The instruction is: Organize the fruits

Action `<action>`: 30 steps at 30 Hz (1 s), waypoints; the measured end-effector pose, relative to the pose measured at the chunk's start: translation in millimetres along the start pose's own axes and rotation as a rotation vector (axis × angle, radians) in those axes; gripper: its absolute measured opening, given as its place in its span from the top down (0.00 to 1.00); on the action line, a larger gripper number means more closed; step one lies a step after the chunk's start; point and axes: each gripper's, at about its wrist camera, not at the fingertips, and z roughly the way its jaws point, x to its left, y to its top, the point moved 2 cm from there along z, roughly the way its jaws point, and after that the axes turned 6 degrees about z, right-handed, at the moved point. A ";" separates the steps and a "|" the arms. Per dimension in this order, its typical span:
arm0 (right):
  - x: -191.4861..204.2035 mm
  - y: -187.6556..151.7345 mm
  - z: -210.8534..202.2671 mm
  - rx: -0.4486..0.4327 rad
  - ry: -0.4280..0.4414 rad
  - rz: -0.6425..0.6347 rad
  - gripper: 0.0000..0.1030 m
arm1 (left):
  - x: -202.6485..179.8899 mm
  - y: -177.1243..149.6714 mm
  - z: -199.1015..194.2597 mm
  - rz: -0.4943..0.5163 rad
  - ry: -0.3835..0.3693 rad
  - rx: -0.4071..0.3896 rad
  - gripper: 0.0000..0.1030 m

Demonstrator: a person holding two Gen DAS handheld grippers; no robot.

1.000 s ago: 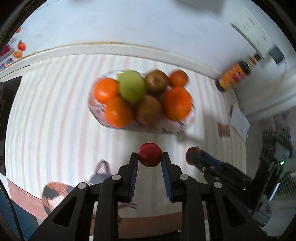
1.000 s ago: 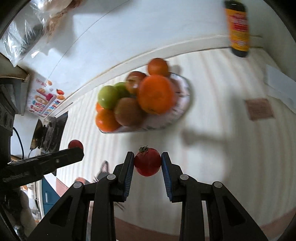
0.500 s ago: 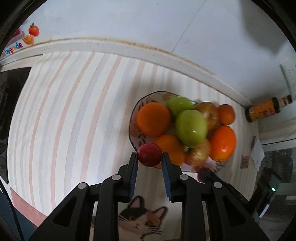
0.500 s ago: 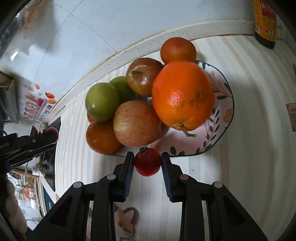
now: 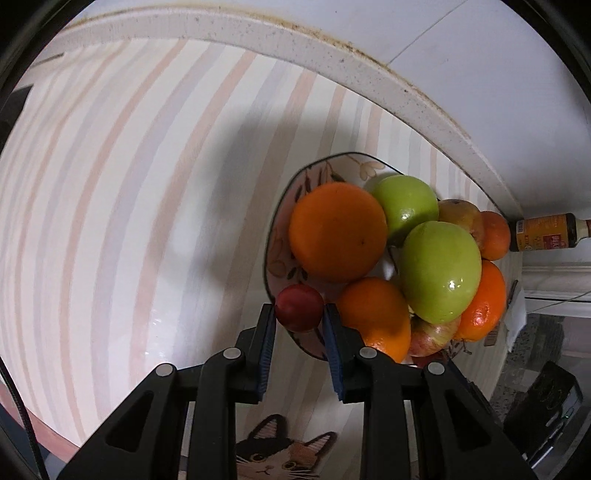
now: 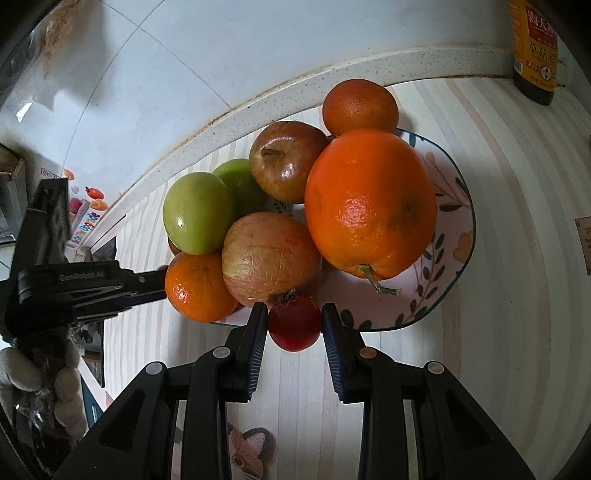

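A patterned plate [image 5: 275,254] [image 6: 452,258] on the striped cloth holds a pile of oranges [image 5: 338,230] [image 6: 369,201], green apples [image 5: 439,271] [image 6: 197,212] and red apples [image 6: 269,258]. My left gripper [image 5: 300,309] is shut on a small red fruit [image 5: 300,308], held over the plate's near rim. My right gripper [image 6: 294,323] is shut on a small red tomato [image 6: 294,325] with a stem, at the plate's front edge, right below the pile. The left gripper also shows in the right wrist view [image 6: 92,284], at the pile's left side.
A dark sauce bottle [image 6: 533,51] [image 5: 546,236] stands at the back by the white wall ledge [image 5: 258,33]. A cat picture [image 5: 284,454] is on the cloth near me. A small card [image 6: 583,243] lies at the right.
Both grippers have moved closer to the plate, each still holding its red fruit. The left one now sits over the plate's rim, the right one at its front edge.
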 end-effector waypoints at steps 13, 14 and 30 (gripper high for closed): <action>-11.2 -2.5 -24.9 -0.004 -0.029 0.001 0.18 | 0.9 -7.0 -27.2 0.043 0.086 -0.071 0.29; -11.6 -2.7 -30.2 -0.011 -0.050 -0.007 0.14 | 0.8 -9.7 -34.0 0.057 0.109 -0.091 0.21; 26.0 -14.3 -119.1 -0.129 -0.304 -0.197 0.06 | -32.1 -97.8 -105.8 0.132 0.308 -0.269 0.06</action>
